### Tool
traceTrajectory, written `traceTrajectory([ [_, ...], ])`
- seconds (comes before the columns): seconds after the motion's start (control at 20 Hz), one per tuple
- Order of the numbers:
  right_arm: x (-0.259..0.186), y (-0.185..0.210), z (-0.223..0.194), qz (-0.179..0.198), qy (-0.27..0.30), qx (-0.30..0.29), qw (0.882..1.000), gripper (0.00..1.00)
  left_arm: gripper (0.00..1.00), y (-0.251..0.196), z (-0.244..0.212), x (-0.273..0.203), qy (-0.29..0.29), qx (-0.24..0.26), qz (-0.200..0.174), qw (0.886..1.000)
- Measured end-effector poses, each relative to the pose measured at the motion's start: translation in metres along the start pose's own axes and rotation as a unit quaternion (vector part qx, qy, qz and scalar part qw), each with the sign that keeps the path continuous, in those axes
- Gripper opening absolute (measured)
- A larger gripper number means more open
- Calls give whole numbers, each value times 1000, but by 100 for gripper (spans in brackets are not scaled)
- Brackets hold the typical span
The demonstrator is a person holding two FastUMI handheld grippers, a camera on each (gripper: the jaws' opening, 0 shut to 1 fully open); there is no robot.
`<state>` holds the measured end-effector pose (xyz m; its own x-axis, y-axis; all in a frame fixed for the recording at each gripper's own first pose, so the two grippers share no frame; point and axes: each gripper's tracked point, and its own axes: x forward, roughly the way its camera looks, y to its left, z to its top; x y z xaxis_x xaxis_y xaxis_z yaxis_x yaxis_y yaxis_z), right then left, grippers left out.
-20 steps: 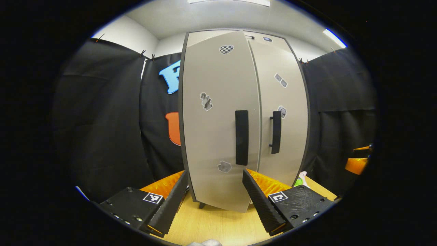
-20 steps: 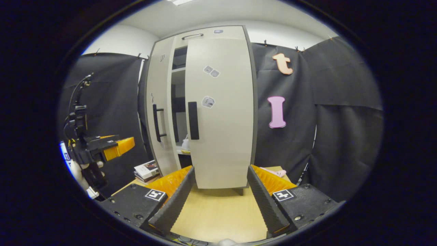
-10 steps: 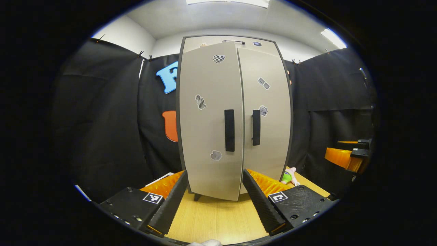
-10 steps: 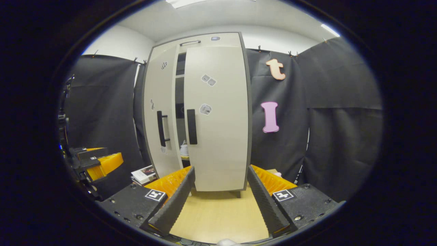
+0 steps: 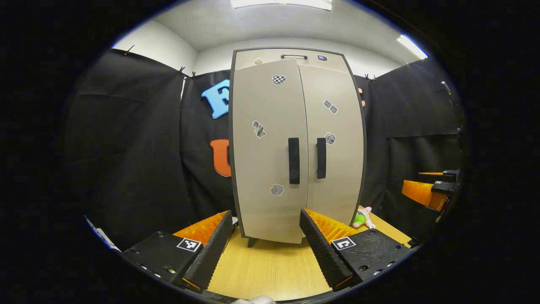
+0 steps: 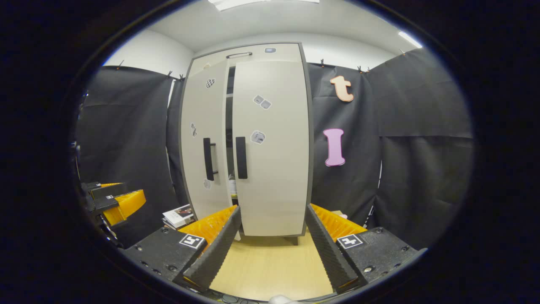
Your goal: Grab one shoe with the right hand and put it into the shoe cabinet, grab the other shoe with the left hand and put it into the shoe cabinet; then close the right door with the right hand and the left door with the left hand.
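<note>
A tall grey shoe cabinet [image 5: 295, 57] stands on the wooden table. In the left gripper view its left door [image 5: 265, 126] hangs slightly ajar, with its edge in front of the shut right door [image 5: 337, 169]. The right gripper view shows the left door [image 6: 198, 169], the right door [image 6: 274, 177] and a narrow dark gap [image 6: 230, 126] between them. A sliver of a pale shoe [image 6: 231, 185] shows in the gap. My left gripper [image 5: 265, 228] is open and empty, a short way back from the doors, and appears as the left gripper [image 6: 116, 202] at that view's left edge. My right gripper [image 6: 273, 219] is open and empty before the right door.
The wooden table [image 5: 270, 270] runs from the cabinet's foot towards me. A small green and pink plush toy [image 5: 361, 217] lies at the cabinet's right corner. A stack of books [image 6: 179, 214] lies left of the cabinet. Black cloth walls close in on both sides.
The left door has swung nearer to shut and the gap has narrowed. My left gripper has drawn back from the cabinet. The right gripper has backed off slightly.
</note>
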<state>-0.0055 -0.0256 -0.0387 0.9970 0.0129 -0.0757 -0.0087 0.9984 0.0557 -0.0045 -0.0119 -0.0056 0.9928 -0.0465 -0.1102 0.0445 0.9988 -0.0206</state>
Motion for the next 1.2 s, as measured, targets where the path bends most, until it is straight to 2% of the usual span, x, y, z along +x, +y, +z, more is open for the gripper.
traceTrajectory([
  [0.25,-5,1,3,1,-4,0,1000,99,96,1,4,-1,-9,8,-3,1000],
  [0.3,-6,1,2,1,-4,-2,1000,99,100,0,1,-3,-3,7,-5,1000],
  [0.35,-7,1,3,1,-5,-4,1000,99,96,-1,-1,-4,0,6,-6,1000],
  [0.75,-14,1,2,1,-2,-5,1000,99,96,4,6,-7,-11,11,-3,1000],
  [0.8,-14,3,2,3,-3,-6,1000,99,100,5,6,-8,-11,11,-2,1000],
  [0.85,-15,4,2,3,-3,-8,1000,99,96,5,7,-8,-12,11,-1,1000],
  [0.9,-16,4,2,4,-4,-9,1000,99,100,5,7,-8,-13,10,-1,1000],
  [0.95,-16,4,4,4,-4,-9,1000,99,96,5,7,-7,-13,9,-1,1000],
  [1.15,-16,2,3,0,-5,-8,1000,99,96,5,6,-6,-13,10,-1,1000],
  [1.2,-16,0,1,-2,-3,-8,1000,99,100,7,6,-6,-13,10,1,1000],
])
